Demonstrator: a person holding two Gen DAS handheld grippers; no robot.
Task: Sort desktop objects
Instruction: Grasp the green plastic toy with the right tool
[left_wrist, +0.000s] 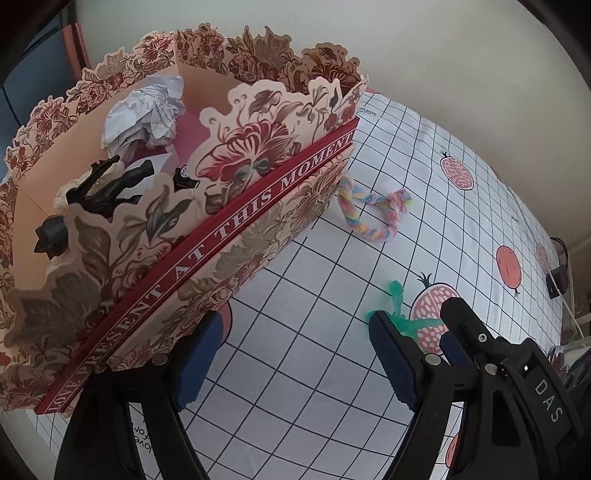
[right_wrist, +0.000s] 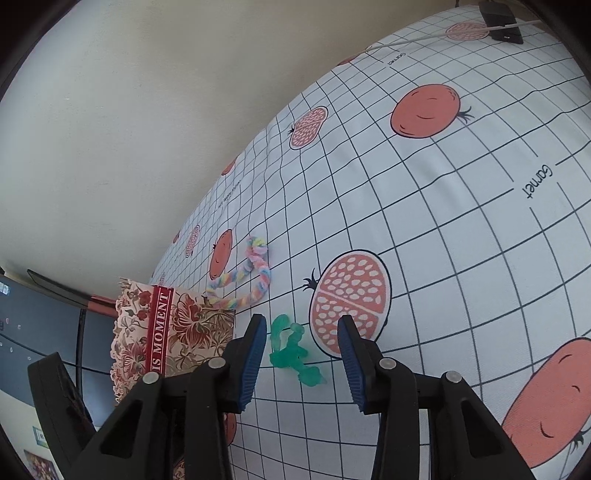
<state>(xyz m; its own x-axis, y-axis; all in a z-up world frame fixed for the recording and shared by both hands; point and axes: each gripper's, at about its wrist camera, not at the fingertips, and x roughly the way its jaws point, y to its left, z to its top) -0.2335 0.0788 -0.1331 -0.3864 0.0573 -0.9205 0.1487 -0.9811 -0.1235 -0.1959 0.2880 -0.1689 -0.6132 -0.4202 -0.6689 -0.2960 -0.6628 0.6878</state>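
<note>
Left wrist view: the left gripper (left_wrist: 288, 354) hung with its jaws spread wide and nothing between them, its near finger just beside the floral box (left_wrist: 258, 229), probably to steady or guard the box while the other hand worked. The box stood on the checked tablecloth (left_wrist: 295, 369) and already held a crumpled paper ball (left_wrist: 144, 110) and a black figure (left_wrist: 99, 192), so it read as the sorting bin. A pastel braided rope (left_wrist: 373, 210) lay on the cloth, touching the box's far corner, not yet sorted. The green toy (left_wrist: 400, 310) lay on the cloth away from the box, partly hidden by the right gripper (left_wrist: 410, 332), whose tips came in from that side.

Right wrist view: the right gripper (right_wrist: 302, 347) had its jaws partway apart and straddling the green toy (right_wrist: 293, 350); the pads did not yet press on it, so no grip yet. The toy sat near the box (right_wrist: 177, 328), just beyond its short wall. The rope (right_wrist: 247, 280) lay behind the box's corner. Judged step: closing on the green toy to carry it into the box.
</note>
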